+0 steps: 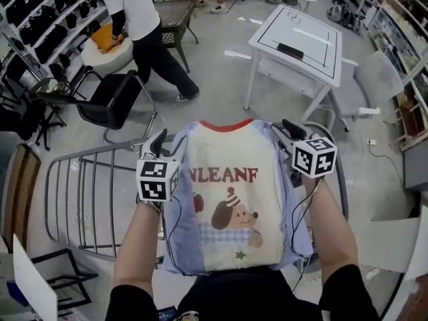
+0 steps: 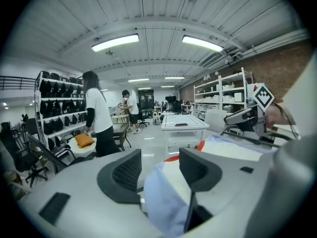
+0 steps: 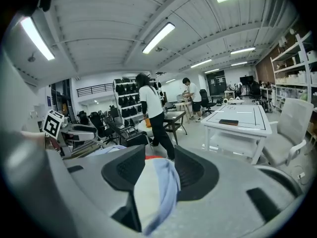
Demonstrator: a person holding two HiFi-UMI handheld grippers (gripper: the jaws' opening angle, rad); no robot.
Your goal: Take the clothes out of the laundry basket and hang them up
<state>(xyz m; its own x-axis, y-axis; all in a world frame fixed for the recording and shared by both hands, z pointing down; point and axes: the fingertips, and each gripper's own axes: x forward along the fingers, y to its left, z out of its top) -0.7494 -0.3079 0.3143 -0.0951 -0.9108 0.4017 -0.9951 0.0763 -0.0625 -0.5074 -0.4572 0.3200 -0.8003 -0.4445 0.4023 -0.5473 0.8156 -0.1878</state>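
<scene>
Two grippers sit at the shoulders of a small shirt [image 1: 227,199], which lies spread front-up over the top of a grey metal drying rack [image 1: 100,152] right in front of the person holding them. The shirt is cream with a cartoon dog and red lettering on the chest, a red collar and pale blue sleeves, and its hem hangs toward the person. The left gripper [image 2: 159,166] is at one shoulder with its jaws standing well apart. A fold of blue and cream cloth lies loose in the gap, nearer one jaw than the other, and the pads do not press on it. The right gripper [image 3: 161,168] is at the other shoulder, its jaws likewise apart, with a bunch of the same cloth between them but not clamped. Beyond the rack stands a white table [image 1: 297,42] and, off to the other side, a black chair [image 1: 114,102]. Farther back a person in a white top and dark trousers [image 1: 144,32] leans toward an orange cushion [image 1: 103,37] beside shelves of black bags [image 1: 40,12].
</scene>
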